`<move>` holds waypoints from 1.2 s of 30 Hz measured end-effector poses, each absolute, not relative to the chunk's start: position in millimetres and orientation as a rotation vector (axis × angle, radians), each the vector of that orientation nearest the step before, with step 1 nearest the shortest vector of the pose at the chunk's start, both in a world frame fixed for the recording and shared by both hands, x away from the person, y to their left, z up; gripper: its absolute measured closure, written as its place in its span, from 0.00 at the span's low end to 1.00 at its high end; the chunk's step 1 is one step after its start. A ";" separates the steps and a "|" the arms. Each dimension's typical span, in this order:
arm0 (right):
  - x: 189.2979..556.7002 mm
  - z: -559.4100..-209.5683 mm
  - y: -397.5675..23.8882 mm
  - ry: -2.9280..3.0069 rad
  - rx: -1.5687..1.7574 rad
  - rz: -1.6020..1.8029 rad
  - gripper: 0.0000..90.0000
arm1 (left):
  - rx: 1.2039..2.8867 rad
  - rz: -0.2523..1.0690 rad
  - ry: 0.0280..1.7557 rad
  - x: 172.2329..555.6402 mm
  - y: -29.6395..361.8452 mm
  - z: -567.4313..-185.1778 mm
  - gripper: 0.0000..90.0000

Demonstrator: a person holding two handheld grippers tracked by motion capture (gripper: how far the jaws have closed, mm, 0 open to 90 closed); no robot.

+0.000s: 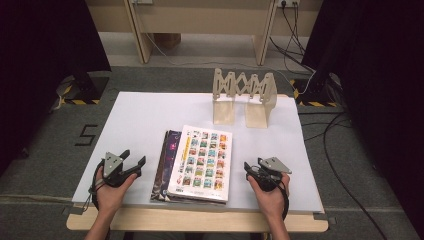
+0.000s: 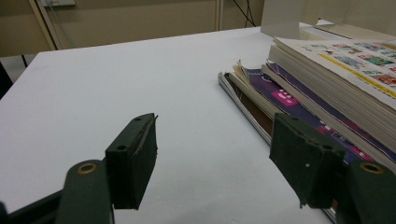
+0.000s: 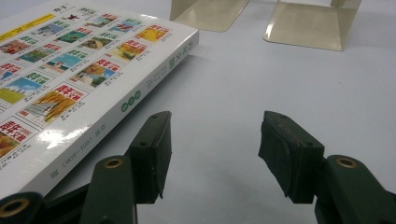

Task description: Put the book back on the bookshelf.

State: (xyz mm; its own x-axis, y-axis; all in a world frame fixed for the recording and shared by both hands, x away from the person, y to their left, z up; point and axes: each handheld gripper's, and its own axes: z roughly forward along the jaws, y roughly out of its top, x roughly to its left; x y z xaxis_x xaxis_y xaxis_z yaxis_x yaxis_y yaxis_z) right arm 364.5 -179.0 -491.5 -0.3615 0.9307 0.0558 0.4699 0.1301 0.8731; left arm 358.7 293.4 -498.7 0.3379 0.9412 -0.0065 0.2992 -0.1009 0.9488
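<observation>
A stack of books lies in the middle of the white table top (image 1: 145, 115). Its top book (image 1: 202, 161) is white with a grid of small colour pictures, and a purple-covered book (image 1: 169, 150) pokes out beneath it on the left. My left gripper (image 1: 134, 161) stands open just left of the stack, nothing between its jaws; its own view shows the stack's page edges (image 2: 327, 88) to the right. My right gripper (image 1: 251, 171) stands open just right of the stack, jaws empty, with the white book's spine (image 3: 140, 93) to its left.
An expandable wooden book rack (image 1: 244, 95) with two cream metal bookend plates (image 3: 308, 21) stands at the back of the table. The table's wooden front edge (image 1: 200, 220) runs under my hands. Cables (image 1: 340, 165) trail over the grey floor at right.
</observation>
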 end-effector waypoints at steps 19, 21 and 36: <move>362.0 -447.5 -154.9 1.927 1.352 1.253 0.54 | 1.657 0.670 1.114 370.4 282.2 -479.2 0.39; 362.9 -449.8 -151.6 1.959 1.383 1.248 0.54 | 1.673 0.646 1.099 371.3 275.7 -473.3 0.39; 385.0 -457.7 -123.0 2.158 1.441 1.192 0.50 | 1.834 0.450 1.023 398.8 221.8 -458.6 0.45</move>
